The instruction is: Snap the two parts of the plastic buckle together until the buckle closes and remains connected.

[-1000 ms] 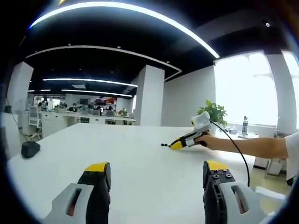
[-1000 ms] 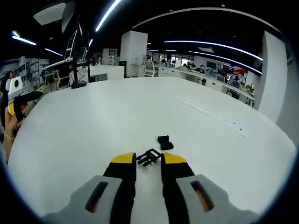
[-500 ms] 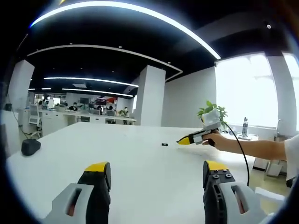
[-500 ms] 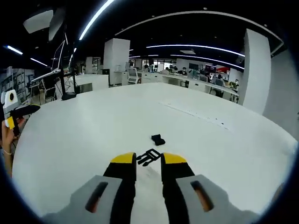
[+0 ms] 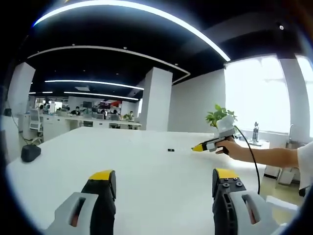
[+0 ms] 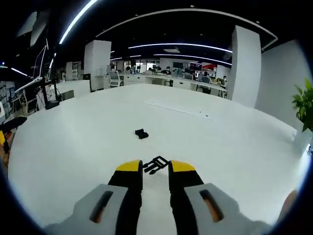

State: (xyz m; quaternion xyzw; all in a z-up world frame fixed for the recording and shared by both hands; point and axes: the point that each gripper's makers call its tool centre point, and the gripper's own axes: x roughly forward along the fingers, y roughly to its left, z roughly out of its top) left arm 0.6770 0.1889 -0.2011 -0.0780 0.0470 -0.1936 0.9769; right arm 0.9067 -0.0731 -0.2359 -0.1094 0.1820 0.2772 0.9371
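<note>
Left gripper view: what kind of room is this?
Probably an open-plan office: a big white table, rows of desks with people seated far back, long ceiling light strips, and a potted plant by bright windows.

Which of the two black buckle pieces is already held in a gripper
The pronged buckle piece, pinched between the right gripper jaws. The other, blockier buckle piece lies loose on the white table, farther ahead.
</note>
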